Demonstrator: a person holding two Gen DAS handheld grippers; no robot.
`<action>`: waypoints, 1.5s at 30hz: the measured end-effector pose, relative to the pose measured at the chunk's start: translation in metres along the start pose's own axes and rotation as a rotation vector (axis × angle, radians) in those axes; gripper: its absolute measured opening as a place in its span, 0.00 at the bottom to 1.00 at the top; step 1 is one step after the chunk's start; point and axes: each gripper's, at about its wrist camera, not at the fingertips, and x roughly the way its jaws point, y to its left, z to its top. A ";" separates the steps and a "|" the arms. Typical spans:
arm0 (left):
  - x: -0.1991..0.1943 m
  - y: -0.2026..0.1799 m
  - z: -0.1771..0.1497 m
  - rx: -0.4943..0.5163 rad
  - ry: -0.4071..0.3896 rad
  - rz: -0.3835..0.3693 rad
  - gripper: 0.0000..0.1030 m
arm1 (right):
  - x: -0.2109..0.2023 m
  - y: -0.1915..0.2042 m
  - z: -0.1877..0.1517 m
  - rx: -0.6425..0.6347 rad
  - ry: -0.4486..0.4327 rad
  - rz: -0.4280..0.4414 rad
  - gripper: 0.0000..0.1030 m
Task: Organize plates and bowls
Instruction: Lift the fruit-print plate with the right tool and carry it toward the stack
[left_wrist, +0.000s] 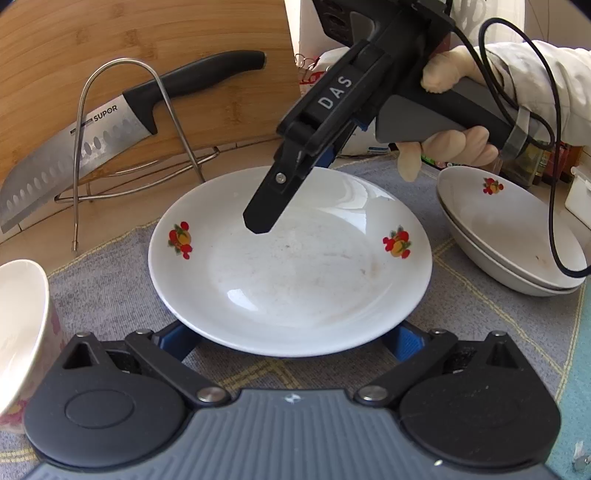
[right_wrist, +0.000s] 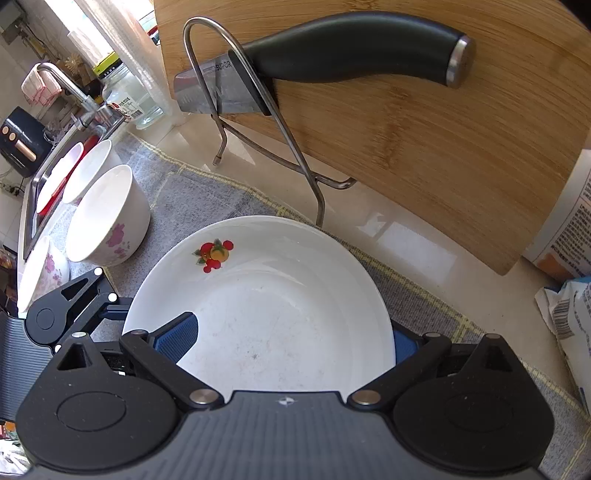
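A white plate with red fruit prints (left_wrist: 291, 266) lies on the grey mat (left_wrist: 110, 280). My right gripper (left_wrist: 266, 218) reaches over its far rim; one finger (right_wrist: 177, 338) is inside the plate (right_wrist: 266, 295) and the other (right_wrist: 404, 345) is outside the rim, so the jaws straddle the edge. My left gripper (left_wrist: 291, 343) is open, its blue fingers under the plate's near rim. Two stacked white plates (left_wrist: 513, 236) sit at the right. A flowered white bowl (right_wrist: 107, 218) stands left of the plate, with more bowls (right_wrist: 88, 170) behind it.
A wire rack (left_wrist: 122, 147) holds a large knife (left_wrist: 92, 144) against a bamboo cutting board (right_wrist: 424, 122) behind the mat. A sink with a tap (right_wrist: 70, 88) lies far left. Packets (right_wrist: 569, 306) lie at the right.
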 end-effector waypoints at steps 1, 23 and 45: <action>-0.001 0.000 0.000 0.000 0.000 -0.001 0.98 | 0.000 0.000 -0.001 0.001 0.000 0.000 1.00; -0.036 -0.017 -0.005 0.001 -0.014 0.016 0.98 | -0.023 0.026 -0.017 -0.005 -0.039 0.009 1.00; -0.082 -0.060 -0.006 0.058 -0.036 0.021 0.98 | -0.070 0.064 -0.066 -0.005 -0.113 -0.008 1.00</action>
